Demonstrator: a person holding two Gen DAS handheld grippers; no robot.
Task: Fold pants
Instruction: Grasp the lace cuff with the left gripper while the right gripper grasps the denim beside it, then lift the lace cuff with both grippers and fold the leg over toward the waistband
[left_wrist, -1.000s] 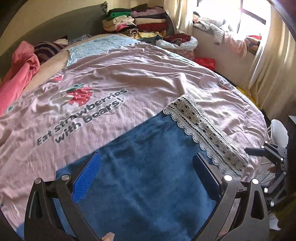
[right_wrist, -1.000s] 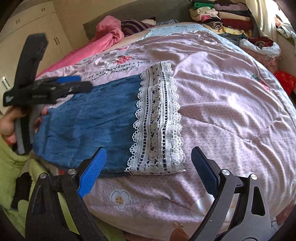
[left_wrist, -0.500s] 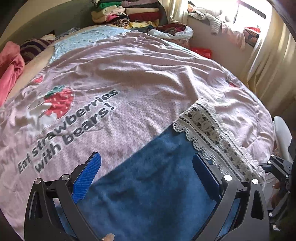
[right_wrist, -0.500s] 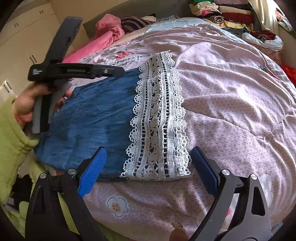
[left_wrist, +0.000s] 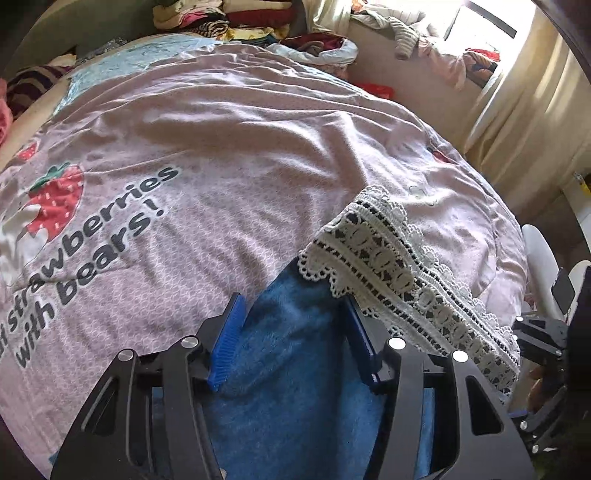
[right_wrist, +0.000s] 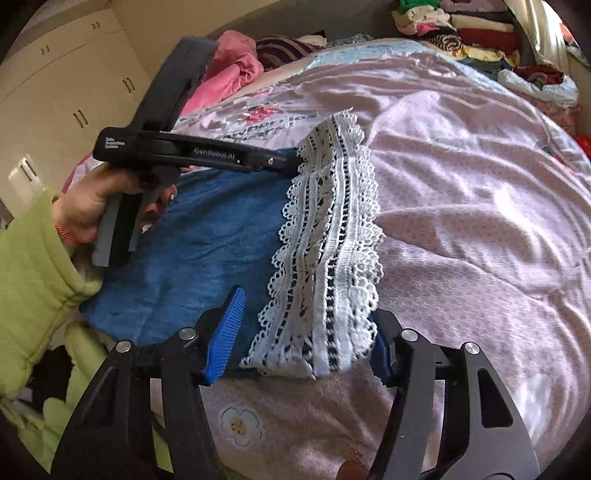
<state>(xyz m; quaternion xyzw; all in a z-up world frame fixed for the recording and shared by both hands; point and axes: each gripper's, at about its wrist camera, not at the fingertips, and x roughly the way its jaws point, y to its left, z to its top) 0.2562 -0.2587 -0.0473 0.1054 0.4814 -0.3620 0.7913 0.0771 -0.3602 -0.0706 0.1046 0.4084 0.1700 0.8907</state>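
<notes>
Blue pants (left_wrist: 295, 369) with a white lace hem (left_wrist: 399, 269) lie flat on the pink bedspread (left_wrist: 221, 147). My left gripper (left_wrist: 291, 332) is open, its jaws partly closed, straddling the far corner of the blue cloth beside the lace. In the right wrist view the pants (right_wrist: 207, 236) and lace hem (right_wrist: 332, 251) show too. My right gripper (right_wrist: 306, 339) is open, its jaws partly closed, around the near end of the lace hem. The left gripper (right_wrist: 295, 162) also shows there, at the far hem corner.
Stacks of folded clothes (left_wrist: 240, 18) sit at the head of the bed. Pink cloth (right_wrist: 236, 66) lies at the far left. A curtain and window (left_wrist: 517, 74) are to the right. White cupboards (right_wrist: 66, 92) stand behind the left hand.
Both grippers have moved forward to the lace hem and narrowed their jaws around the cloth, left at the far corner, right at the near one.
</notes>
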